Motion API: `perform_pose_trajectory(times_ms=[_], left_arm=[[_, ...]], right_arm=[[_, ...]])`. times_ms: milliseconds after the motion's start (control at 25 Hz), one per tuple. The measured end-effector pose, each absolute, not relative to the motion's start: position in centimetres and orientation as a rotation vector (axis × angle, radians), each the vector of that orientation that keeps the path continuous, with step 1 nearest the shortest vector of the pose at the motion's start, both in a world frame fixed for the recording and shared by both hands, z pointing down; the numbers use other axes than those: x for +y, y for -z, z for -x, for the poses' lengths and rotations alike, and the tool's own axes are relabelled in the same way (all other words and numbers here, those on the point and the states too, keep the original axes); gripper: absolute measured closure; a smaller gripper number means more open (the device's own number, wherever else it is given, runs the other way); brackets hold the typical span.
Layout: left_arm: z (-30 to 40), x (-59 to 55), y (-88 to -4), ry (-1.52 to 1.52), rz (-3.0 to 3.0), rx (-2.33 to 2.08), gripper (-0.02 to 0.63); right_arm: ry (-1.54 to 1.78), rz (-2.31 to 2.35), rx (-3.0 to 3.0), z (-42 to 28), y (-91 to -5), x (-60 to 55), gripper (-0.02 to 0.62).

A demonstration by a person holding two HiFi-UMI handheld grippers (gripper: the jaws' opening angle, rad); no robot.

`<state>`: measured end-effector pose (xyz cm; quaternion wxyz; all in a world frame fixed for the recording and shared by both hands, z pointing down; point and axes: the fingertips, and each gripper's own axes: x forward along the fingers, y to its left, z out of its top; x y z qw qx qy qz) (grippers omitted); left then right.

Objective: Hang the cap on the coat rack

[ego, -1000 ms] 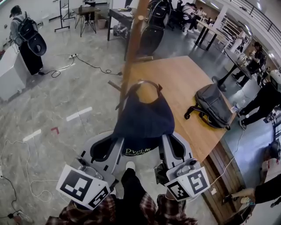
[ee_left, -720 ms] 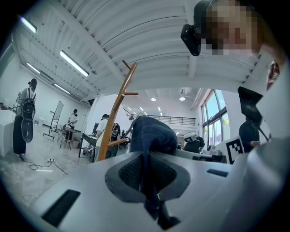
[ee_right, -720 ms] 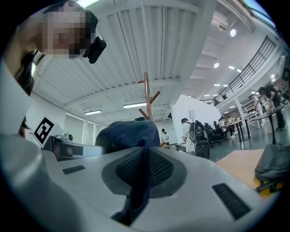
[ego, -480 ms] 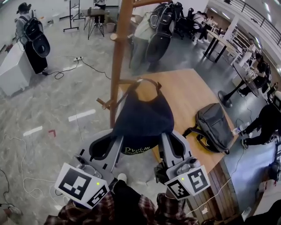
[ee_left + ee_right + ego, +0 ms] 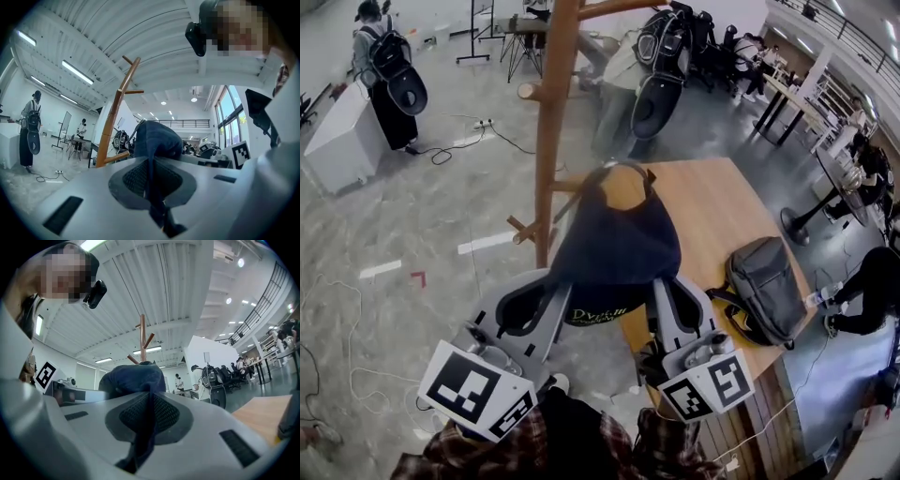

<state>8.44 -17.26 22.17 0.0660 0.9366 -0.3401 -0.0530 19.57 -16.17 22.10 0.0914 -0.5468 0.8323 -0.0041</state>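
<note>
A dark navy cap (image 5: pixel 614 246) hangs between my two grippers, its back strap loop up against the wooden coat rack (image 5: pixel 549 141). My left gripper (image 5: pixel 555 292) is shut on the cap's left edge. The right gripper (image 5: pixel 664 295) is shut on its right edge. A side peg (image 5: pixel 523 231) of the rack sticks out just left of the cap. In the left gripper view the cap's cloth (image 5: pixel 157 138) is pinched between the pads of the left gripper (image 5: pixel 152 187), with the rack (image 5: pixel 117 108) beyond. The right gripper view shows the cap (image 5: pixel 133 378) clamped in the right gripper (image 5: pixel 149 420) below the rack's top (image 5: pixel 143 336).
A wooden table (image 5: pixel 712 202) stands to the right with a grey backpack (image 5: pixel 766 292) on it. A person with a backpack (image 5: pixel 389 75) stands far left beside a white cabinet (image 5: pixel 345 141). Cables (image 5: pixel 356 375) lie on the floor. More people and dark seats (image 5: pixel 661 66) are at the back.
Both grippers have carried the cap forward toward the rack. The pole now stands close in front, and the cap's strap loop sits beside it.
</note>
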Motion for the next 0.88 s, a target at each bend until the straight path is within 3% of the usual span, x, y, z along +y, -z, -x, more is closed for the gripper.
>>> perform_pose_trajectory(times_ms=[880], left_arm=[[-10.7,-21.6,-28.3,0.045,-2.736,-0.956,0.584]], right_arm=[[0.195,1.702,2.503,-21.8,-28.4,-21.6,0.572]])
